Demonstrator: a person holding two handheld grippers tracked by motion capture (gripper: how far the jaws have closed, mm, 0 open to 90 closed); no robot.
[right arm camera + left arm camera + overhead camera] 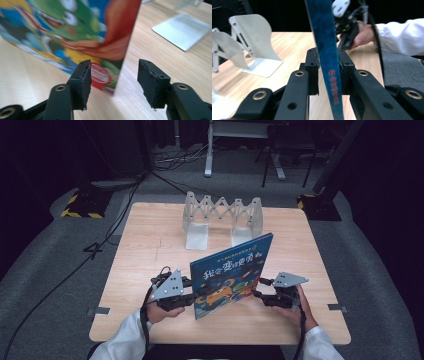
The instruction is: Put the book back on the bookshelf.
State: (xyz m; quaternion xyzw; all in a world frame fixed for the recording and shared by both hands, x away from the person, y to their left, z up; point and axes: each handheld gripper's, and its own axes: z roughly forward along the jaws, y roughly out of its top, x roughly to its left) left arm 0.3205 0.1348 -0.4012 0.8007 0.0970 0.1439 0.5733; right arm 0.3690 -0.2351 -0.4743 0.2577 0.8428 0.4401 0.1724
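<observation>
Nearest the high view's lens: two white sleeves (122, 340) at the bottom edge, each hand on a tool. Between them, standing on its lower edge on the counter (150, 240), a blue picture book (231, 272), cover toward the camera, leaning a little. Left tool (192, 295) at the book's left edge, grey three-cornered plate on top. Right tool (257, 287) just beside the book's right edge. Farther back on the counter, well apart from the book, a white folding book rack (222, 217) with two flat foot plates.

Left tool view: both black jaws clamped tight against the book's dark blue spine (328, 62), one pad on each side, red characters running down the spine below the grip. Left tool thus clenched on the picture book. Beyond the spine, the other hand (364, 35) with its tool and a white sleeve. Off to the left on the counter, the pale rack's curved end plate (253, 32) and foot.

Right tool view: right tool (113, 80) released, jaws standing apart with bare gaps on both sides of the book's edge. Book's lower corner (110, 82) between the jaws, resting on the wood, touched by neither pad as far as visible. Colourful cartoon cover blurred across the upper left. One metal foot plate (182, 30) of the rack lying flat on the counter at upper right.
</observation>
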